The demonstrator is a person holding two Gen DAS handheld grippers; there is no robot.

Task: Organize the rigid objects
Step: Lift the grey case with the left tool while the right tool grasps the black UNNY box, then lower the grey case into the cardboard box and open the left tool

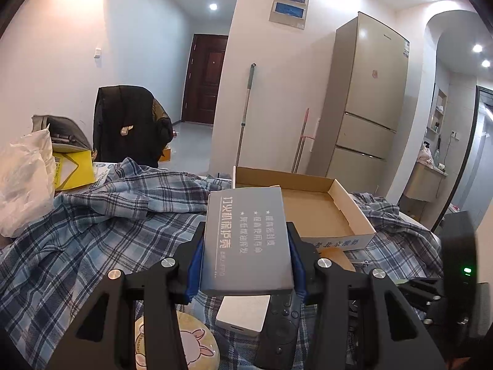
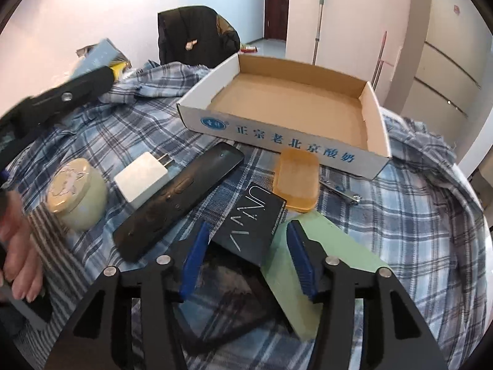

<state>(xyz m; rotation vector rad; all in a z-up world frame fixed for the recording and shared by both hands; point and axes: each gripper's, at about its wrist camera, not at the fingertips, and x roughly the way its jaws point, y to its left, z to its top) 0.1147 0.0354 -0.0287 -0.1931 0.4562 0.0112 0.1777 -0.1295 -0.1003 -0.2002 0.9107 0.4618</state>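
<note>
Left gripper (image 1: 246, 265) clamped on grey box (image 1: 248, 240), printed 打火机保护壳, held above plaid cloth (image 1: 92, 240) | right gripper (image 2: 246, 259) spread over black "UNA" card (image 2: 251, 225) | cardboard tray (image 2: 277, 137) lettered 正宗老北京酸奶

A rumpled blue-and-white plaid cloth (image 2: 416, 215) covers the surface. On it lie a shallow open cardboard tray with white printed sides (image 2: 277, 137), a long black remote control (image 2: 178, 203), a white plug charger (image 2: 143, 180), a round cream tin (image 2: 75, 192), an amber translucent soap-shaped case (image 2: 297, 180), a pale green flat box (image 2: 323, 277) and a metal nail clipper (image 2: 342, 192).
</note>
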